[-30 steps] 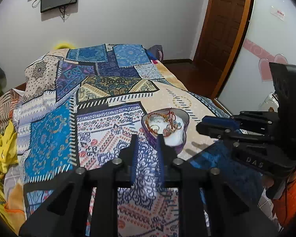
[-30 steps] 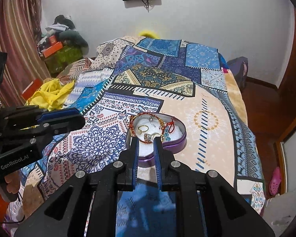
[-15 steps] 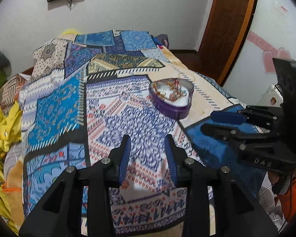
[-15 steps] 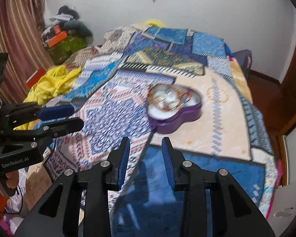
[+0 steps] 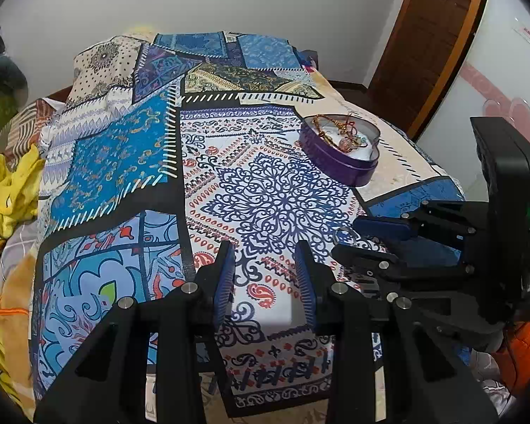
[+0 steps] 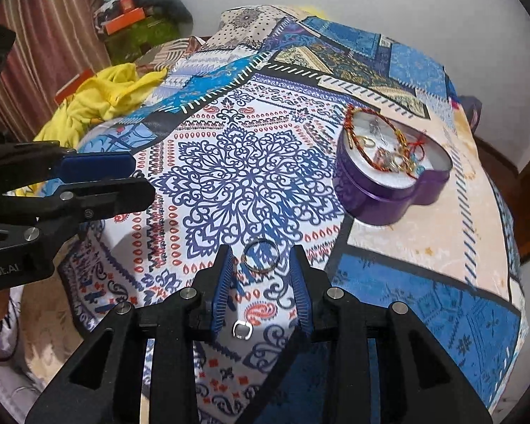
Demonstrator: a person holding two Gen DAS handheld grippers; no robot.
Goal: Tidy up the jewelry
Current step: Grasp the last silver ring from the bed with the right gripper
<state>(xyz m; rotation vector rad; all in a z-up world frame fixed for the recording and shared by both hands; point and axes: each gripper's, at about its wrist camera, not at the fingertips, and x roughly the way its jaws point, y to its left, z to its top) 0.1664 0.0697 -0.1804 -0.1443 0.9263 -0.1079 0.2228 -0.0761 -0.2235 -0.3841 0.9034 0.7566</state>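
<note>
A purple heart-shaped tin (image 6: 388,198) holding several bracelets and rings stands on the patterned bedspread; it also shows in the left wrist view (image 5: 339,160). A round metal ring (image 6: 260,256) lies on the cloth between the tips of my right gripper (image 6: 261,258), which is open. A small silver ring (image 6: 241,329) lies nearer, under the jaws. My left gripper (image 5: 265,258) is open and empty above the cloth, left of the right gripper (image 5: 353,236).
The bedspread (image 5: 123,162) covers a bed whose near edge lies just below both grippers. Yellow cloth (image 6: 99,99) is heaped at the left. A wooden door (image 5: 424,46) is at the far right, clutter (image 6: 137,10) by the wall.
Both grippers pulled back from the tin toward the near bed edge and opened wider. The right gripper now straddles a ring on the cloth.
</note>
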